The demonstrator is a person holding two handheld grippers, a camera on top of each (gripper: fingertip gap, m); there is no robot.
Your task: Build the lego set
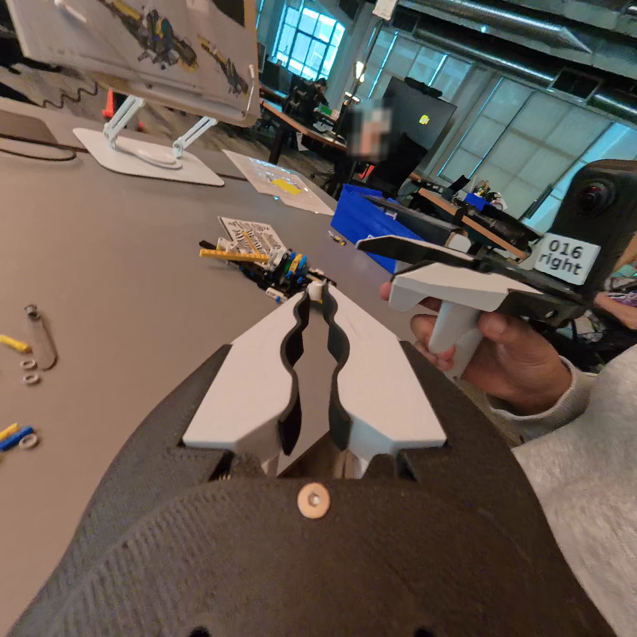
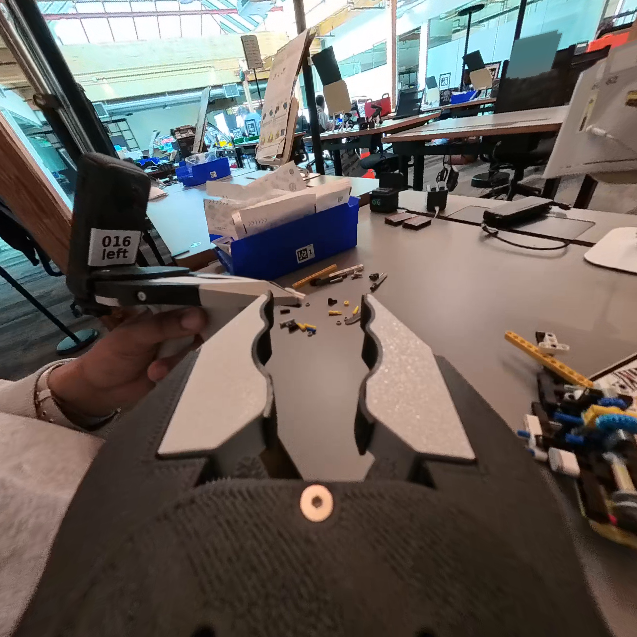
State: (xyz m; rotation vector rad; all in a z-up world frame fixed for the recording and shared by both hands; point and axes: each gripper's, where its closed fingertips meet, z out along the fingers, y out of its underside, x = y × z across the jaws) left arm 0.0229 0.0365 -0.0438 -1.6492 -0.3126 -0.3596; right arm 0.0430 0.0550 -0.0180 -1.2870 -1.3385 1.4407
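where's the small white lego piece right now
In the left wrist view, the small white lego piece is pinched at the tips of the left gripper, held above the table just in front of the partly built lego model.

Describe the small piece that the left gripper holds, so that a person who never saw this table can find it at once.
Start from the grey table and the half-built lego model lying on it. In front of the model, the left gripper pinches a small white piece at its fingertips. It alone is lifted off the table; the other loose parts lie flat.
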